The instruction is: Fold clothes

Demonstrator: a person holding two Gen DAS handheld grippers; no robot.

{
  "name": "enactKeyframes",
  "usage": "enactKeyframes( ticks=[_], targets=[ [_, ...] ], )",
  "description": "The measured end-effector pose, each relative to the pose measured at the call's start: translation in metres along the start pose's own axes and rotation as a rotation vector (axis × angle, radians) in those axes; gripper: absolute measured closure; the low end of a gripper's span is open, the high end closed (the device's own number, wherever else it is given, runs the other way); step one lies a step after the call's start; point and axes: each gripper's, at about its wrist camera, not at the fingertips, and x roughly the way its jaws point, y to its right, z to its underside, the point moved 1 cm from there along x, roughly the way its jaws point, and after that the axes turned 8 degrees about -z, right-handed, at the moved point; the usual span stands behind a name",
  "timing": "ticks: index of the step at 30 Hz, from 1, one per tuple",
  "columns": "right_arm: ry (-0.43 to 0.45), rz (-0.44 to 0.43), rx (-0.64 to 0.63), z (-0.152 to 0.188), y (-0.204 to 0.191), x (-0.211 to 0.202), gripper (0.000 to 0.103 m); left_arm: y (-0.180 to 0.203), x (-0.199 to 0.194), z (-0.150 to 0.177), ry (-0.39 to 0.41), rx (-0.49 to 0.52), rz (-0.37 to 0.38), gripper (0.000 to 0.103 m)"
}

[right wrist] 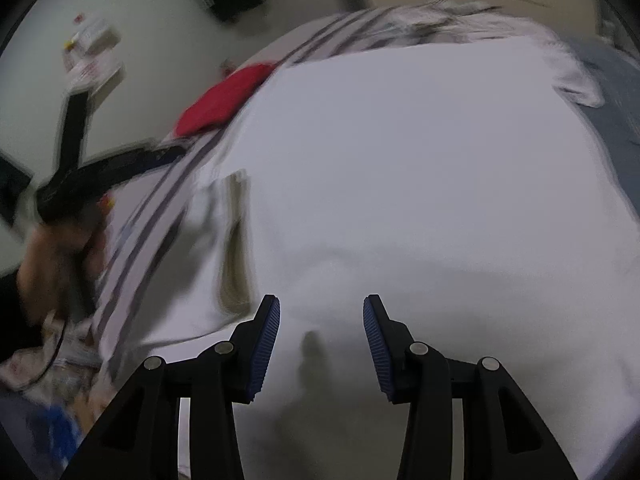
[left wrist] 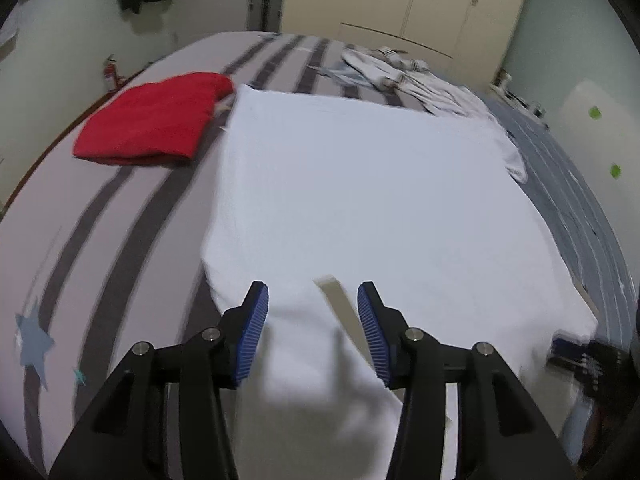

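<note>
**Both grippers stand empty over the near edge of a white garment**

We hold two black hand-held grippers with ribbed blue pads above a large white cloth garment [left wrist: 360,184] spread flat on a bed with a grey-and-dark striped cover [left wrist: 100,240]. The left gripper [left wrist: 313,308] has its jaws apart with nothing between them; the white fabric lies underneath, not pinched. The right gripper [right wrist: 322,320] is likewise apart and empty, over the same near edge.

The garment stretches away from both grippers towards the far wardrobe, its long axis running roughly along the line the grippers point, and one short sleeve [left wrist: 514,160] shows at its far right corner. A beige label strip [left wrist: 344,320] lies on the near edge, just inside the left gripper's right-hand pad, so we judge the left hand the nearer to that spot. Any coming fold would call for each gripper to take hold of the near edge and carry it away across the cloth.

A folded red cloth [left wrist: 152,120] sits to the left, beside the white garment. A crumpled pile of white striped clothing [left wrist: 400,72] waits at the far end.
</note>
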Motion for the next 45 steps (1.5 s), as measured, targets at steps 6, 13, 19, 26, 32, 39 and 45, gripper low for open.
enactKeyframes(
  ticks=[6, 13, 19, 26, 32, 39, 45],
  targets=[
    [0.088, 0.278, 0.143, 0.004, 0.108, -0.059, 0.061, 0.018, -0.007, 0.030, -0.068, -0.047, -0.020, 0.059],
    [0.139, 0.466, 0.331, 0.032, 0.212, -0.114, 0.057, 0.032, -0.007, 0.039, -0.087, -0.031, -0.047, 0.059],
    [0.144, 0.418, 0.479, 0.055, 0.253, -0.117, 0.057, 0.039, -0.007, 0.036, -0.090, -0.018, -0.053, 0.059],
    [0.186, 0.338, 0.454, 0.052, 0.249, -0.124, 0.093, 0.034, -0.007, 0.035, -0.091, -0.042, -0.053, 0.059],
    [0.266, 0.271, 0.300, 0.025, 0.179, -0.159, 0.093, 0.020, -0.014, 0.042, -0.098, -0.101, -0.048, 0.059],
    [0.157, 0.086, 0.034, -0.002, 0.046, -0.093, 0.091, 0.016, -0.023, 0.047, -0.107, -0.106, -0.017, 0.059],
    [-0.020, 0.025, 0.049, 0.014, 0.003, -0.004, 0.080, 0.023, -0.022, 0.044, -0.116, -0.042, 0.028, 0.059]
  ],
)
